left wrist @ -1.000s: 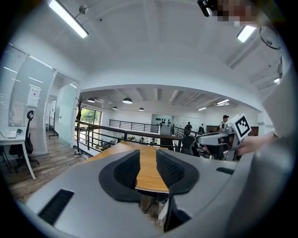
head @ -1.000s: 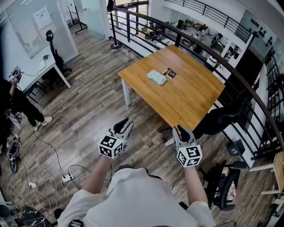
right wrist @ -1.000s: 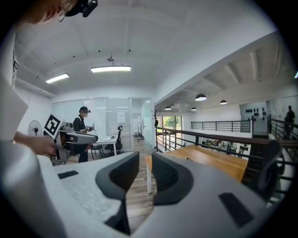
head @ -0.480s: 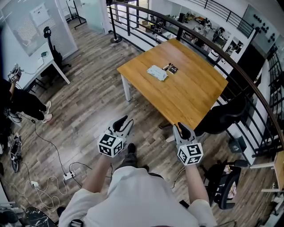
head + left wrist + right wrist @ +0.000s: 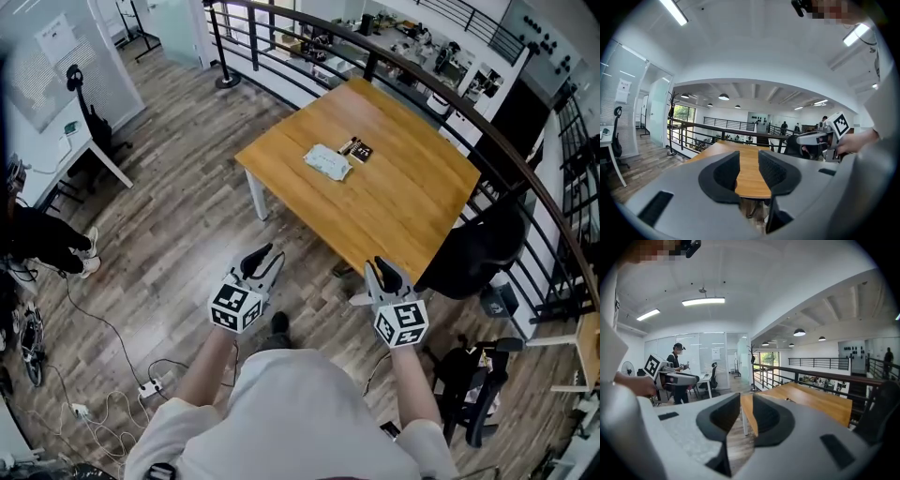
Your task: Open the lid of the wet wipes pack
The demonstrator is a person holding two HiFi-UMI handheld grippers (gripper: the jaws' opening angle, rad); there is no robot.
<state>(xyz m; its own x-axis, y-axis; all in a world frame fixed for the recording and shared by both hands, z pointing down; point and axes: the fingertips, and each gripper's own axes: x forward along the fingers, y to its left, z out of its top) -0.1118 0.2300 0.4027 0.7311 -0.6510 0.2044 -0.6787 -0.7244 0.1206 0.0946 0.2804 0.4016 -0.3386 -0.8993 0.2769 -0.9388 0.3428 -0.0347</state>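
The wipes pack (image 5: 327, 162) lies on the far table (image 5: 403, 211), well beyond both grippers. The left gripper (image 5: 262, 258) and right gripper (image 5: 382, 271) hover near, jaws apart, empty.

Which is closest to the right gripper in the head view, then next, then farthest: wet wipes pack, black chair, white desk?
From the right gripper:
1. black chair, just right of it.
2. wet wipes pack, on the table ahead.
3. white desk, far left.
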